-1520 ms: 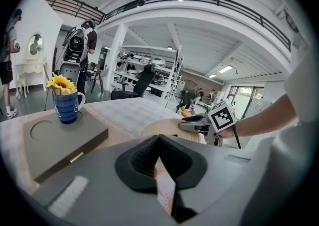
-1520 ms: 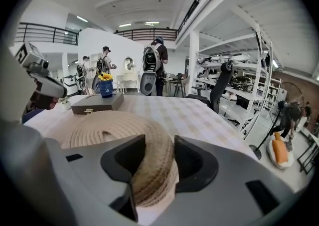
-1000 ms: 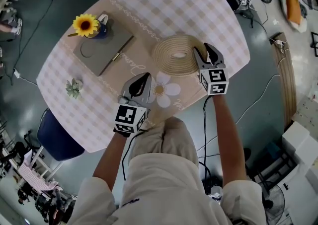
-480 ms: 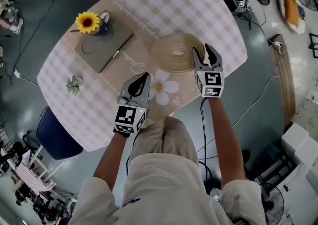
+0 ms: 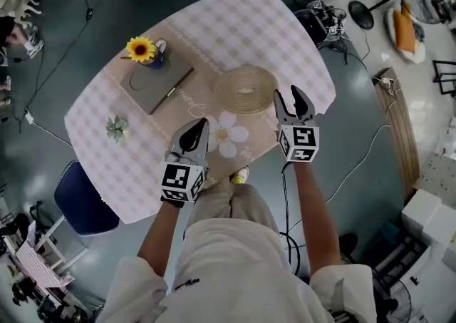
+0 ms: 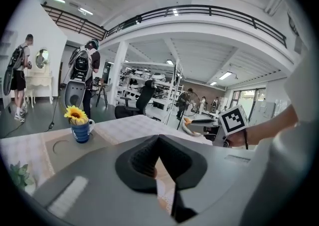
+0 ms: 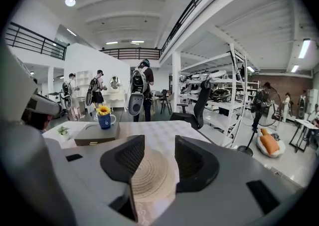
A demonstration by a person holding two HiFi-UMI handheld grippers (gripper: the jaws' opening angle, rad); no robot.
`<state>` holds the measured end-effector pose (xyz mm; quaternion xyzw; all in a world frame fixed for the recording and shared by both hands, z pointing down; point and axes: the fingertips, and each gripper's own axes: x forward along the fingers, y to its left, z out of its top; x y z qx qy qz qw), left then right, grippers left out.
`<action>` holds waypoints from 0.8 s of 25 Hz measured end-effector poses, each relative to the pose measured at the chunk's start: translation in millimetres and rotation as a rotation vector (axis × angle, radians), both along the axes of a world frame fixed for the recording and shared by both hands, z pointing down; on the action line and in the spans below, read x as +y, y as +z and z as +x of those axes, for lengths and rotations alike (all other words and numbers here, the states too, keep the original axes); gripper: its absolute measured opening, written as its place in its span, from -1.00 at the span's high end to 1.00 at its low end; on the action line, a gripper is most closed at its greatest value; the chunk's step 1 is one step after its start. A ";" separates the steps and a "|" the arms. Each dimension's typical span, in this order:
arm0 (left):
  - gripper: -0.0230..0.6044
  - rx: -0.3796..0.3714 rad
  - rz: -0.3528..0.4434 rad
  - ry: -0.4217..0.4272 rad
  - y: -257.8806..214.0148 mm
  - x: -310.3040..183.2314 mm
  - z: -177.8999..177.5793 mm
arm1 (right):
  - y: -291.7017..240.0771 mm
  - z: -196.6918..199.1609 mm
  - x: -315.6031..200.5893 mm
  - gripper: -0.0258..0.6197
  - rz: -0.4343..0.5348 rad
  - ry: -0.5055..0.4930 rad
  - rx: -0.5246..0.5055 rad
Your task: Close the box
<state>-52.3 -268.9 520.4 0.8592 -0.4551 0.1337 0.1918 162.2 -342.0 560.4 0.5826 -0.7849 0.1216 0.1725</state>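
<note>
As right gripper (image 5: 292,95) gapes, box (image 5: 155,81) seemingly shut

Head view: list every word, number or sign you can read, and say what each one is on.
Nothing reads clearly.
Table runner: cursive writing, too blurred to read.
Left hand-held gripper: cube with a black-and-white square pattern, no letters.
Right hand-held gripper: likewise a square pattern, no letters.

Table (image 5: 251,21) bears box (image 5: 155,88), woven mat (image 5: 246,90), and seemingly a succulent (image 5: 116,128).
</note>
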 end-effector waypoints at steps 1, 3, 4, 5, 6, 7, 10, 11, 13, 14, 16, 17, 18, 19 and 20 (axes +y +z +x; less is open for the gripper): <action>0.92 0.002 0.011 -0.006 -7.8 2.5 -1.0 | -10.1 0.8 6.0 0.32 0.009 0.008 -0.009; 0.92 -0.004 0.042 -0.005 -23.6 7.1 -1.8 | -29.9 0.9 21.3 0.33 0.028 0.021 -0.027; 0.92 -0.011 0.064 -0.003 -32.5 8.9 -2.0 | -40.0 0.4 30.0 0.34 0.039 0.026 -0.037; 0.92 -0.018 0.091 -0.004 -42.3 10.0 -2.7 | -50.4 -0.1 38.8 0.36 0.050 0.030 -0.047; 0.92 -0.024 0.123 -0.008 -53.1 10.7 -3.7 | -60.8 -0.4 47.5 0.36 0.061 0.032 -0.056; 0.92 -0.028 0.153 -0.014 -64.3 10.9 -4.7 | -71.2 -0.4 55.5 0.36 0.072 0.033 -0.062; 0.92 -0.025 0.221 -0.026 -94.9 10.9 -6.2 | -101.8 2.9 75.5 0.37 0.105 0.041 -0.076; 0.92 -0.026 0.238 -0.030 -104.0 13.4 -7.8 | -111.4 3.0 82.4 0.38 0.117 0.044 -0.080; 0.92 -0.033 0.269 -0.044 -123.2 23.5 -14.1 | -133.1 -1.0 96.4 0.45 0.149 0.033 -0.085; 0.92 -0.035 0.286 -0.051 -133.6 28.7 -15.5 | -146.8 -2.3 102.1 0.50 0.172 0.019 -0.084; 0.92 -0.037 0.314 -0.054 -152.5 38.1 -10.5 | -175.9 0.8 112.8 0.49 0.220 -0.008 -0.076; 0.92 -0.040 0.325 -0.051 -159.9 43.3 -6.2 | -189.0 4.2 119.4 0.46 0.241 -0.014 -0.076; 0.92 -0.045 0.335 -0.046 -166.1 49.5 -2.1 | -200.2 7.8 127.1 0.43 0.262 -0.014 -0.081; 0.92 -0.049 0.347 -0.040 -171.4 56.4 1.6 | -209.6 11.3 135.4 0.41 0.281 -0.010 -0.089; 0.92 -0.053 0.362 -0.034 -176.3 63.4 5.0 | -217.3 14.6 143.5 0.40 0.300 -0.005 -0.099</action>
